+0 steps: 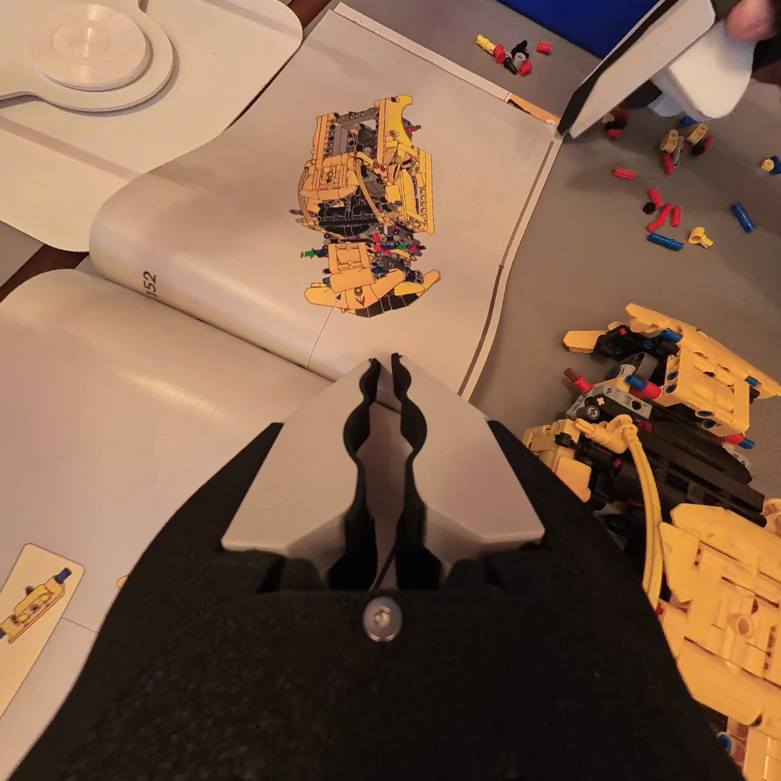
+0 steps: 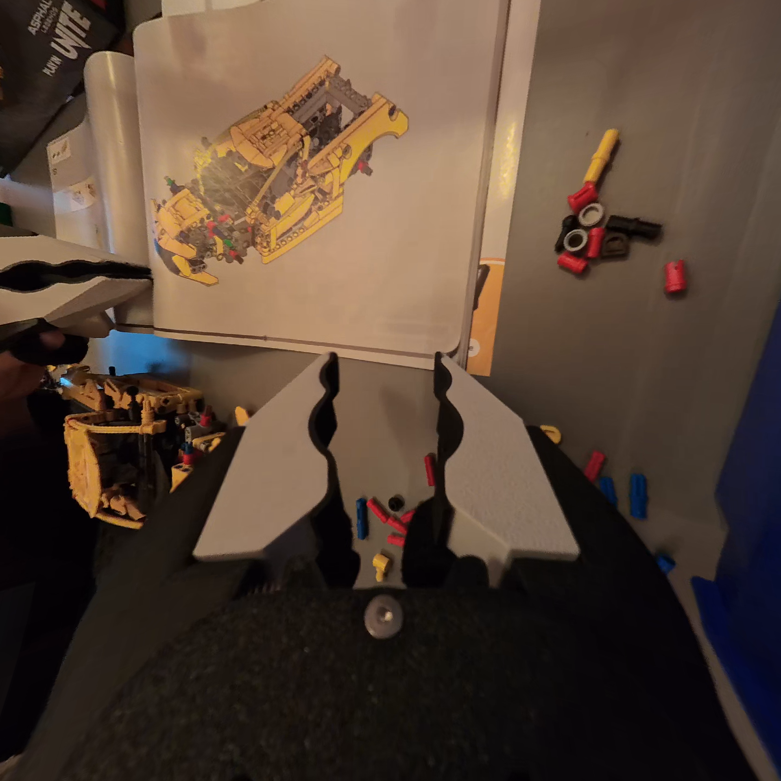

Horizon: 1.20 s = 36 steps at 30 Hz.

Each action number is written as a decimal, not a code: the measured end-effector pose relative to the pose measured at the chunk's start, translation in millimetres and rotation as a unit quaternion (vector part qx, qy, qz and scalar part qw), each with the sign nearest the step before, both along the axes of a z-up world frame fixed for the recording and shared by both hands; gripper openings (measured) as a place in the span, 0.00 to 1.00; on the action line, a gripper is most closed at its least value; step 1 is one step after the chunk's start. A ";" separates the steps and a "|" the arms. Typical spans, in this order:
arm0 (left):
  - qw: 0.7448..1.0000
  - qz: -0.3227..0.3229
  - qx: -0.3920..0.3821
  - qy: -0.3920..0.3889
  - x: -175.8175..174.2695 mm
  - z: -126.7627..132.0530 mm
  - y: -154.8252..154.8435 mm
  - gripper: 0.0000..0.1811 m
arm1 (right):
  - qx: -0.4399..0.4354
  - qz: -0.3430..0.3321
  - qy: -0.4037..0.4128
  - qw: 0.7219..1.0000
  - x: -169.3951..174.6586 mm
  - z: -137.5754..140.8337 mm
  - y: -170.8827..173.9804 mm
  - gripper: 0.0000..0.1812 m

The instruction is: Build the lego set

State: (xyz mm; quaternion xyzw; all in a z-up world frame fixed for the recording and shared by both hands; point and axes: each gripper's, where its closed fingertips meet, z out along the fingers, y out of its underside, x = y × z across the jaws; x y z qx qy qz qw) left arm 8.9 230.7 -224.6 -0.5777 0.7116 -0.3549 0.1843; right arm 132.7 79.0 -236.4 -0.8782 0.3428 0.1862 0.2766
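Note:
The open instruction booklet (image 1: 236, 203) lies on the grey table, its page showing a yellow vehicle. My left gripper (image 1: 384, 359) hovers over the booklet's lower page edge, jaws shut with nothing visible between them. The partly built yellow and black lego model (image 1: 659, 422) stands to its right. My right gripper (image 2: 385, 359) is open and empty above loose red, blue and yellow pins (image 2: 386, 524), just short of the booklet (image 2: 304, 296). The model (image 2: 126, 448) sits to its left. The left gripper also shows at the left edge of the right wrist view (image 2: 143, 270).
More loose pins lie scattered on the table (image 1: 663, 219), and a small pile of red, black and grey pieces (image 2: 591, 236) sits beyond the booklet. A blue surface (image 2: 752, 465) borders the right side. A white plastic sheet (image 1: 84, 50) lies at the far left. Across from one pair of fingers to the other is roughly 20 centimetres.

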 end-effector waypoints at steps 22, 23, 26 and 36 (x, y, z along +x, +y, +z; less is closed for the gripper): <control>1.000 -0.001 0.000 0.000 -0.2 -0.5 -0.5 0.03 | -0.094 -0.012 -0.066 0.993 17.1 -16.1 -18.5 0.00; 1.000 -0.001 -0.001 0.000 -0.3 -0.3 -0.3 0.03 | -0.089 -0.004 -0.063 0.994 14.2 -14.0 -16.5 0.00; 1.000 0.000 -0.007 0.000 -0.4 0.1 -0.3 0.03 | -0.067 0.009 -0.079 0.995 11.0 -0.4 -9.1 0.00; 1.000 0.002 -0.014 0.000 -0.3 -0.1 -0.5 0.03 | -0.117 -0.004 -0.110 0.987 16.3 -4.6 -22.2 0.03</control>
